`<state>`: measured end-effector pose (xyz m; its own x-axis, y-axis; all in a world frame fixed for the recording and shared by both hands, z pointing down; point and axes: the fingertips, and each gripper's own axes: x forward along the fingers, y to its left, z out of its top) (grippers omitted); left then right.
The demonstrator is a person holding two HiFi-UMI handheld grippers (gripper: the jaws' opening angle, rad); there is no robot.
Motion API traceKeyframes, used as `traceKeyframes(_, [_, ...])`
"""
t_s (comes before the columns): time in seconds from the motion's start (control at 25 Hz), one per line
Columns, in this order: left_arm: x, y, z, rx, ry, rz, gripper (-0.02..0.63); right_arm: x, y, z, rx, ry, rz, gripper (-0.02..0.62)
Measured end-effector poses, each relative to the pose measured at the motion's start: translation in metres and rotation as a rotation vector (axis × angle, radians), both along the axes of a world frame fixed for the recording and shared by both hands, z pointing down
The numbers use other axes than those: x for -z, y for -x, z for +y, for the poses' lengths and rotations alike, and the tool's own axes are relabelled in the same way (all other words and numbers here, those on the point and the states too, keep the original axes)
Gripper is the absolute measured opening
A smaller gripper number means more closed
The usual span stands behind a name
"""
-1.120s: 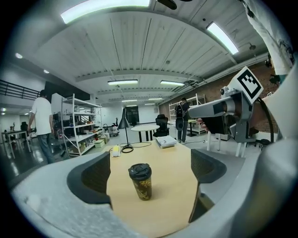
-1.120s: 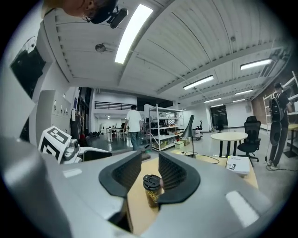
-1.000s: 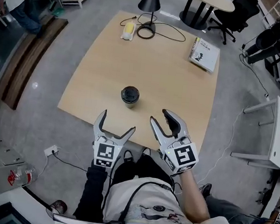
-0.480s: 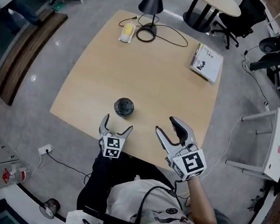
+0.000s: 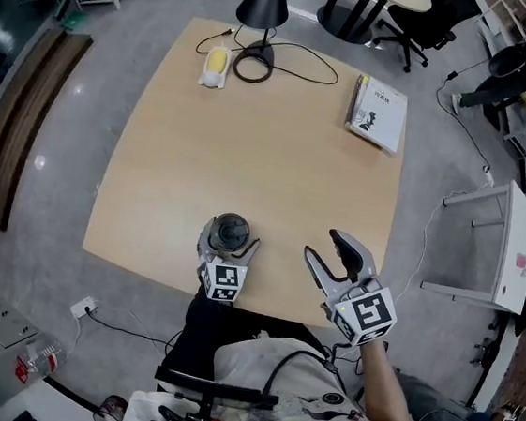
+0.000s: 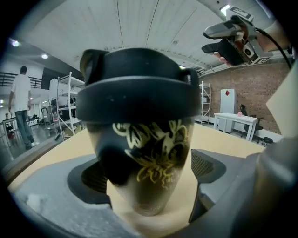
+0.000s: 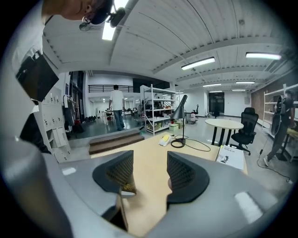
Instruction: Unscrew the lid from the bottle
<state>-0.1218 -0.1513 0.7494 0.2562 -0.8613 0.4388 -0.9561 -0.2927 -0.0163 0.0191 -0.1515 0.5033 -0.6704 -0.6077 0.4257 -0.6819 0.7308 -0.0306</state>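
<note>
Bottle (image 6: 142,153) between left claw's (image 5: 229,243) parted pads (image 6: 207,165), left pad (image 6: 89,179) half-hidden behind it

We see the bottle (image 6: 145,153) with a smoky, translucent, glossy body printed in yellow linework, and its lid (image 6: 139,95) looks like matt black plastic, faintly dusty. The left gripper (image 5: 229,241) and the right gripper (image 7: 149,179) are matt grey plastic with a slightly grainy skin, and their jaws are faced with dark pads (image 7: 180,173) of fine gridded texture. The surface (image 5: 270,149) reads to us as pale wood-look board, smooth with a soft sheen, the floor (image 5: 54,181) as grey and polished enough to catch light, and the book (image 5: 378,114) as having a white paper cover.
</note>
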Motion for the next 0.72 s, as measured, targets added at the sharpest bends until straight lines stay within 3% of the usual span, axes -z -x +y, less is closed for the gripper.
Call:
traceKeyframes(0.24, [0.013, -0.010, -0.017, -0.086, -0.059, -0.008, 0.548, -0.002, 0.010, -0.014, -0.037, 0.003, 0.019, 0.224])
traceKeyframes(0.4, [0.016, -0.013, -0.018, -0.131, -0.042, -0.029, 0.500, -0.010, 0.016, -0.011, -0.046, 0.020, 0.028, 0.222])
traceKeyframes(0.52, [0.018, -0.012, -0.021, -0.131, -0.040, -0.022, 0.426, -0.017, 0.015, -0.007, -0.050, 0.037, 0.037, 0.222])
traceKeyframes(0.72, [0.017, -0.012, -0.027, -0.125, 0.017, -0.015, 0.422, -0.023, 0.014, -0.003, -0.048, 0.053, 0.046, 0.222])
